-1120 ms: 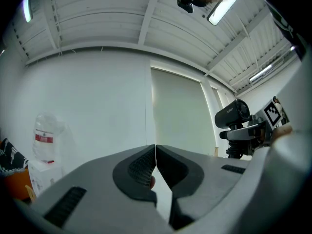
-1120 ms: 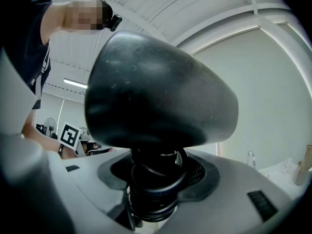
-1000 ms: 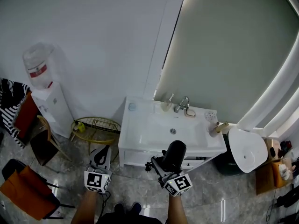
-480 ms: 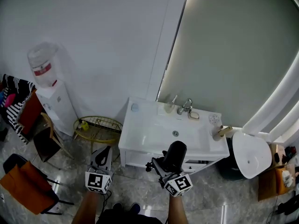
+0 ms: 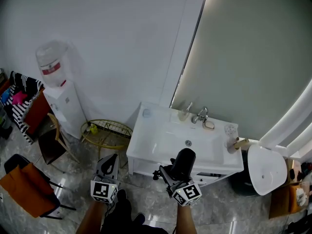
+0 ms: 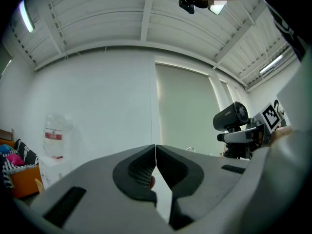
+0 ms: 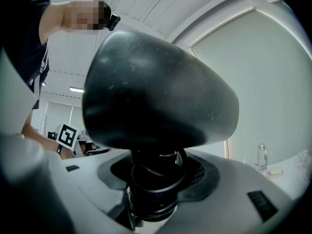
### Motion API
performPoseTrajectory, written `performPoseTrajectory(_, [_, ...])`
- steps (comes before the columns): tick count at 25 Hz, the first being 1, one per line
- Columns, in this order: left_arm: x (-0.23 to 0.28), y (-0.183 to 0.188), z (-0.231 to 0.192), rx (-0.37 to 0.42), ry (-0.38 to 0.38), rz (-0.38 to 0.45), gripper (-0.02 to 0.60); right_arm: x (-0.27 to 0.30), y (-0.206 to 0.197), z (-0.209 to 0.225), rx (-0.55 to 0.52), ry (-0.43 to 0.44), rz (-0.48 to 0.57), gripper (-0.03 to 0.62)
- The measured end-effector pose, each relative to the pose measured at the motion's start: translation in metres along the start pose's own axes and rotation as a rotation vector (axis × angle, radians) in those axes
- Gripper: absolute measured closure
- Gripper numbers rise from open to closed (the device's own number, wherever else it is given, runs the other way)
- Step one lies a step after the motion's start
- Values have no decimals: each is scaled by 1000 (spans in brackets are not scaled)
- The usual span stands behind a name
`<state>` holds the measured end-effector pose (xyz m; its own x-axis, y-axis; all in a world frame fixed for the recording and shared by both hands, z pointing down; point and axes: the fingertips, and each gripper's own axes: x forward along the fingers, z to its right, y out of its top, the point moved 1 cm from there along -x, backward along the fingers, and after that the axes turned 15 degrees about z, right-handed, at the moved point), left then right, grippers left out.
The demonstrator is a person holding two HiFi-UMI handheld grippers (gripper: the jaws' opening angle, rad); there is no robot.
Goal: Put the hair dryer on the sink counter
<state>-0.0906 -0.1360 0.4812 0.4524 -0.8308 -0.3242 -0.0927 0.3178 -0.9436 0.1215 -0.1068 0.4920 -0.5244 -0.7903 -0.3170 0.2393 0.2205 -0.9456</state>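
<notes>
Black hair dryer [image 5: 184,160], carried upright in the right hand-held gripper [image 7: 155,175]: both jaws are clamped on its dark handle just below the rounded head, which fills most of the right gripper view. From the head view the dryer appears over the front edge of the white sink counter [image 5: 146,136], held in the air and not lying on it. The left hand-held gripper [image 6: 155,162] hangs to the left of the dryer, near it but apart from it; its jaws are pressed together along a thin seam with nothing between them, and it points towards the white wall and the pale grey panel [image 5: 253,57] behind the counter. The counter carries a sunken basin [image 5: 183,141] with a metal faucet [image 5: 201,116] at its rear edge and a few small items along the back and at the right end, too small to identify. To the left of the counter, on the grey polished floor [image 5: 73,179], stands a low yellow wire basket [image 5: 107,132]; farther left, a white water dispenser [image 5: 66,106] with an upturned bottle on top stands against the wall. A dark chair draped with orange fabric [image 5: 22,189] occupies the lower left corner. Both of the person's forearms enter from the bottom edge, one behind each marker cube.
</notes>
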Motion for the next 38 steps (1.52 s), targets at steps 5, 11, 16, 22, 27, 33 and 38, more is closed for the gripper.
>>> performPoseTrajectory(5, [25,-20,-14,-13,-4,-2,555,23,-17,18,-7,0,-13,342])
performPoseTrajectory(11, [81,-50,-45,-29,-26,0,555,69,-40,51,-9,-26,-30,342])
performPoseTrajectory(16, [134,-67,-74,-35,-48,9,555,116,-53,80,-18,-43,-31,342])
performPoseTrajectory(22, [186,-87,-105,-26,-87,22,555,164,-75,109,-24,-78,-43,342])
performPoseTrajectory(27, [214,-97,-124,-42,-119,33,555,185,-91,124,-28,-118,-60,342])
performPoseTrajectory(33, [237,-104,-123,-53,-134,36,555,196,-98,138,-32,-118,-84,343])
performPoseTrajectory(38, [252,-108,-116,-60,-107,45,555,199,-111,150,-26,-81,-114,344])
